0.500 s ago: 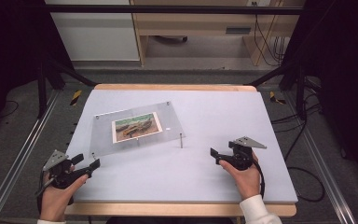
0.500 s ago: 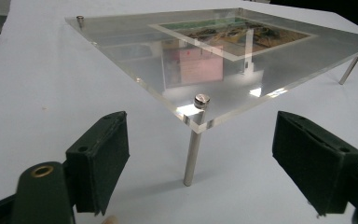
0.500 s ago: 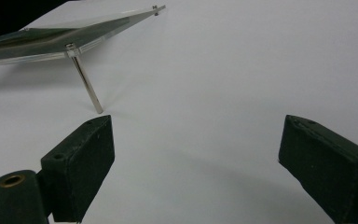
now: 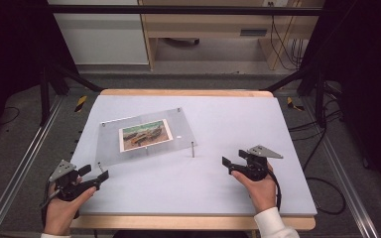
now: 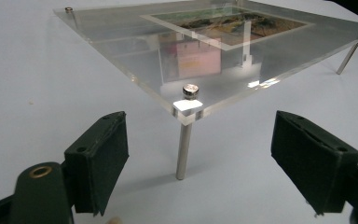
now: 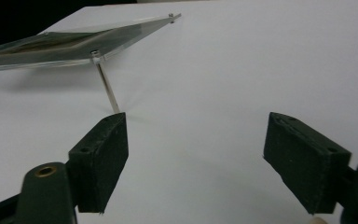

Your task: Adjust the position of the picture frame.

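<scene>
Grey counter (image 4: 228, 173) carries everything: both sets of fingers gape empty, left gripper (image 4: 93, 178) now nearer the clear acrylic frame (image 4: 146, 135), whose corner post (image 5: 182, 151) stands at twelve o'clock; right gripper (image 4: 232, 166) waits at four o'clock, likely approaching.

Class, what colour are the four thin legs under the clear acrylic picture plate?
Shiny silver metal legs, clearest in the left gripper view.

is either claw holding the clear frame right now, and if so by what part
No, nothing is held. The left claw is open before a corner leg of the frame; the right claw is open, apart from it.
</scene>
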`<state>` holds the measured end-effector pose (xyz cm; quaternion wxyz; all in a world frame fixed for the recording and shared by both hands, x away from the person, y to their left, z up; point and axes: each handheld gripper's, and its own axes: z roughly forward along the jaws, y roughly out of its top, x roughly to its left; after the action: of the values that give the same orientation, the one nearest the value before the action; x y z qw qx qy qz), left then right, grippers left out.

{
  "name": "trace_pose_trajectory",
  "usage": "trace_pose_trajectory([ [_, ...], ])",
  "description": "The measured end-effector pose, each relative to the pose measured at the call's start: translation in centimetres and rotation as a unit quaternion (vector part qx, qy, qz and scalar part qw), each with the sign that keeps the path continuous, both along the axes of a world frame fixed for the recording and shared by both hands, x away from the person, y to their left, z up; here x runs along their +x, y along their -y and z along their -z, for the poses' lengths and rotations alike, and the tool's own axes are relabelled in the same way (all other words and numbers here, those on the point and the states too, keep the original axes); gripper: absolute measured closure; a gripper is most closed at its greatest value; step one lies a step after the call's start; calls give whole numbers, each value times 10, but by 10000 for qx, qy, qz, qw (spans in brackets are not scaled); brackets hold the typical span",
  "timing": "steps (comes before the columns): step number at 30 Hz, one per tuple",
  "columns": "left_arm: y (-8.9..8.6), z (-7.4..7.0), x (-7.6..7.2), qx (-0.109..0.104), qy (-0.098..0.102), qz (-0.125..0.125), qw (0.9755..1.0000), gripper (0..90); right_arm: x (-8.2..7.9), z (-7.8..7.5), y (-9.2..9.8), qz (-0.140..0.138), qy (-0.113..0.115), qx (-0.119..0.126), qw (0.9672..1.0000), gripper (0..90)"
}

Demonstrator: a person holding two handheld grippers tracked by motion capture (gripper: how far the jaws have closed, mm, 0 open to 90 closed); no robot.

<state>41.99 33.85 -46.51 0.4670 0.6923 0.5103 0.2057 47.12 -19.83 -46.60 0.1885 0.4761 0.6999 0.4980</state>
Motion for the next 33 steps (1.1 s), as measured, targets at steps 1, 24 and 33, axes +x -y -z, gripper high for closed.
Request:
trace_pose_trajectory([
  [1,1,0,0,1,11,-1,10000,204,-1,0,-1,-19,19,11,10000,265],
  [24,2,12,14,-94,29,-162,9998,833,0,5,-12,-192,94,-87,9997,358],
  [33,1,7,13,-221,79,-194,9995,842,8,-1,-48,-643,255,-347,9970,487],
])
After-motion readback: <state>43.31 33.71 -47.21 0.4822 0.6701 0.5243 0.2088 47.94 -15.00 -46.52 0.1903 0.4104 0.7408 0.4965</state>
